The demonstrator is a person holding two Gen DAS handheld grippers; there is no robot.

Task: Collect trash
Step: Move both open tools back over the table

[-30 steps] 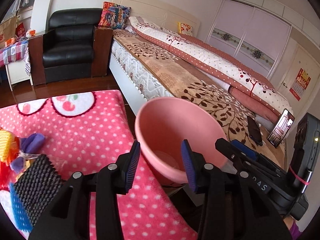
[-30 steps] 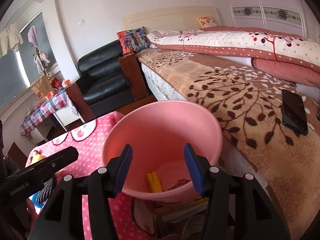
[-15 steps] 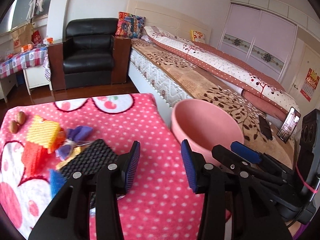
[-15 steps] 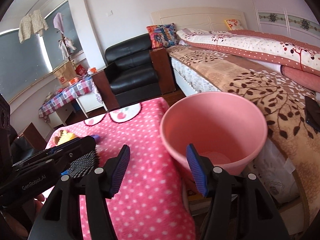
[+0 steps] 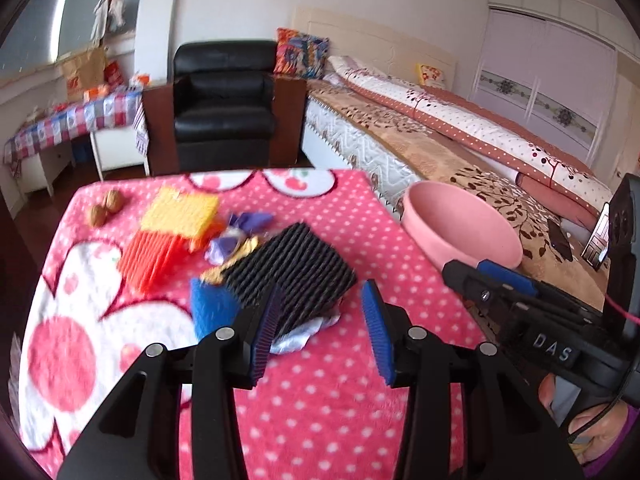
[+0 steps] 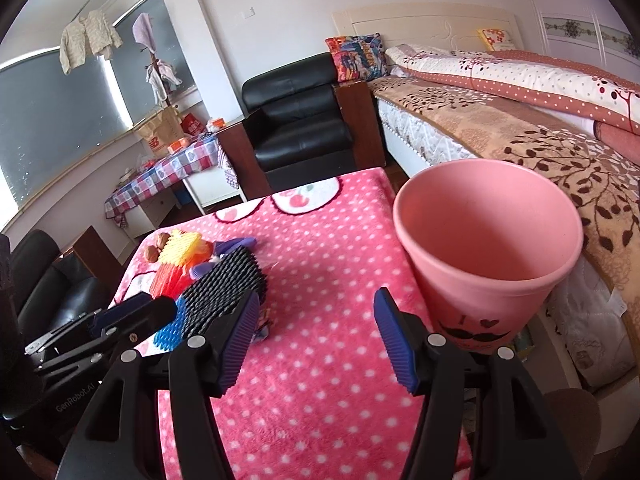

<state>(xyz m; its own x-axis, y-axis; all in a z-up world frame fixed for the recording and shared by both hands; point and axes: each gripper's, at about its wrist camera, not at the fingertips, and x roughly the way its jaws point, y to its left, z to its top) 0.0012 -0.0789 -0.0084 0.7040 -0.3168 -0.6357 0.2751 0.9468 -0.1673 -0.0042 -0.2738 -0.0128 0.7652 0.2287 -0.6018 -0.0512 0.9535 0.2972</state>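
A pile of trash lies on the pink dotted blanket [image 5: 320, 400]: a black ribbed foam sleeve [image 5: 296, 268], a blue one [image 5: 208, 308], an orange one [image 5: 152, 256], a yellow one [image 5: 180, 212], purple wrappers [image 5: 248, 224] and a silvery wrapper [image 5: 300, 336]. My left gripper [image 5: 322, 290] hovers open just short of the black sleeve, nothing between its fingers. The pink bin [image 6: 480, 240] stands off the blanket's right edge, beside the bed. My right gripper [image 6: 316, 296] is open and empty over the blanket, between the pile [image 6: 224, 284] and the bin.
Two walnuts [image 5: 104, 208] sit at the blanket's far left corner. A bed [image 5: 440, 152] runs along the right with a dark phone [image 5: 560, 236] on it. A black armchair [image 5: 224, 108] and a checked-cloth table [image 5: 72, 124] stand behind. A hand [image 5: 592, 432] holds the right gripper.
Both views have swung left, away from the bin's mouth and onto the blanket. The trash pile has come into view ahead of the left gripper. The right jaws stand slightly wider.
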